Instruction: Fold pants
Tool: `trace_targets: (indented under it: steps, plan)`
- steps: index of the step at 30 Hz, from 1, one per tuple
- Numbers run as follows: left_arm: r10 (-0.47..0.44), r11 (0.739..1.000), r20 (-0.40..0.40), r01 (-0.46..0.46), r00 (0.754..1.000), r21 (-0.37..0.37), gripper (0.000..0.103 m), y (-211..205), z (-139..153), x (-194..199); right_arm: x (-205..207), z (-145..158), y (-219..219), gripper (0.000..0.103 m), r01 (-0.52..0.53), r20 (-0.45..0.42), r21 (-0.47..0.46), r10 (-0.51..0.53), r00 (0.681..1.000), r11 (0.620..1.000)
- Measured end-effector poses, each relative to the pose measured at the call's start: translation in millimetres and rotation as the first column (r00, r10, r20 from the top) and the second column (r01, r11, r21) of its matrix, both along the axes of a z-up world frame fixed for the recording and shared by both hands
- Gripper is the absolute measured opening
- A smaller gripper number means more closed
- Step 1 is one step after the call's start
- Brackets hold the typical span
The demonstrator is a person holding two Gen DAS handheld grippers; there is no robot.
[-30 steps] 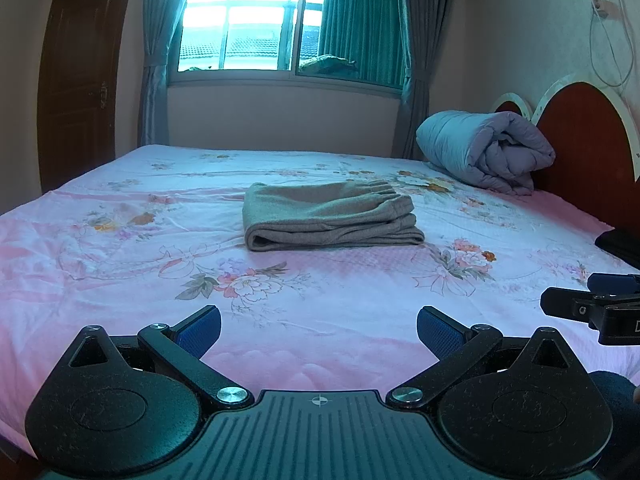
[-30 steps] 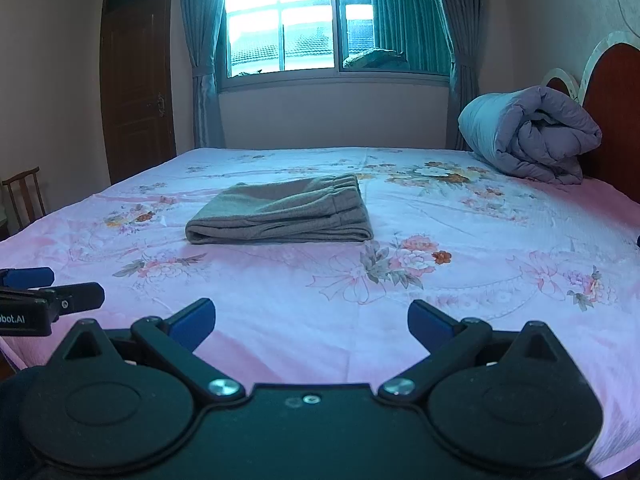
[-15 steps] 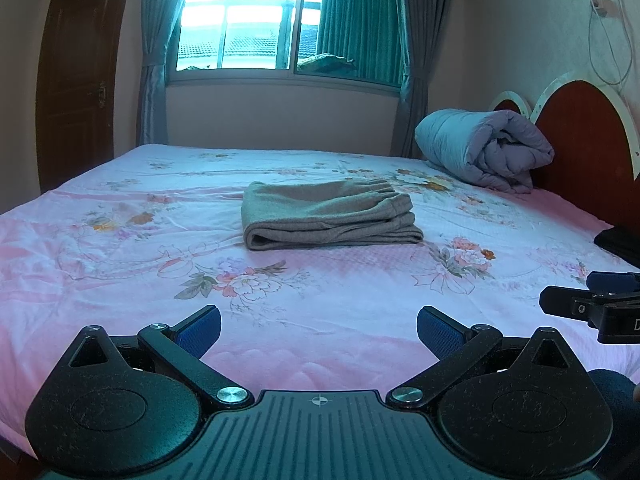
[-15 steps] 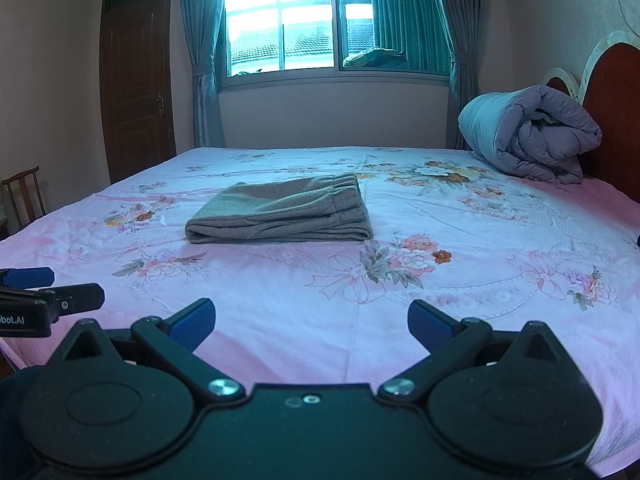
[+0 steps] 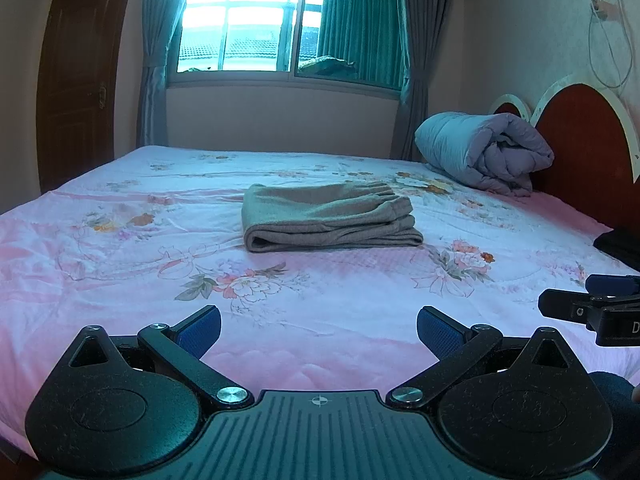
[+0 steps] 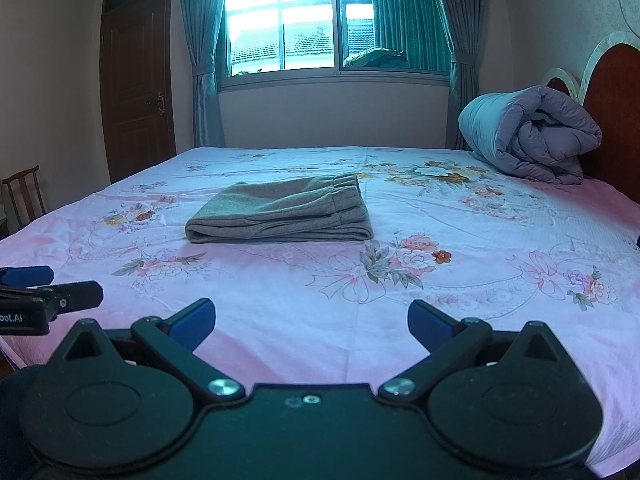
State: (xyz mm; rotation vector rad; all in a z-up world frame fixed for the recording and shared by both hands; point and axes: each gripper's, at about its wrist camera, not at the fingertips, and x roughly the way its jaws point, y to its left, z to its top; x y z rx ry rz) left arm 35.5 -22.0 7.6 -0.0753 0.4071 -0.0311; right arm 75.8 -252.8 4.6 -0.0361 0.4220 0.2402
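I find the pants (image 5: 330,216) folded into a compact grey-brown bundle, lying flat near the middle of the bed (image 5: 120,248), with the gathered waistband turned toward the headboard side and the rounded fold toward the door side. Nothing touches the bundle; the floral pink sheet around it is bare. My left gripper (image 5: 319,328) is held low over the near edge of the bed, well apart from the pants, its jaws spread wide and holding nothing; its blue pads (image 5: 200,326) sit far from each other with only sheet between them. My right gripper (image 6: 311,322) stands likewise over the near edge, jaws wide apart and empty, also well short of the pants. Each gripper shows in the other's view: the right one enters at the right edge of the left wrist view (image 5: 592,312), the left one at the left edge of the right wrist view (image 6: 48,300). Farther out, a rolled grey-lilac duvet (image 6: 528,136) rests against the red headboard (image 5: 580,148) at the right. A dark item (image 5: 620,242) lies at the right edge of the bed; I cannot tell what it is. Beyond the bed are a curtained window (image 6: 336,24), a brown door (image 6: 136,80) and, at the far left, a wooden chair (image 6: 24,196).
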Motion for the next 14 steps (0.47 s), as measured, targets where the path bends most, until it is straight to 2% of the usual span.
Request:
trace_targets:
  steps: [5,12,14]
  plan:
    - [0.011,1.000,-0.003,-0.011,1.000,0.000,0.103,0.9,0.2,0.0,0.1,-0.1,0.0,0.097,-0.001,-0.001,0.000,0.001,1.000,1.000]
    - [0.010,1.000,0.048,-0.011,0.999,0.012,0.103,-0.7,3.2,-7.7,0.1,0.3,0.3,0.097,0.000,0.000,0.000,0.000,1.000,1.000]
    - [0.004,1.000,0.042,-0.004,0.999,0.005,0.103,-0.2,3.6,-6.7,0.1,0.3,0.3,0.097,0.000,-0.001,0.000,0.000,1.000,1.000]
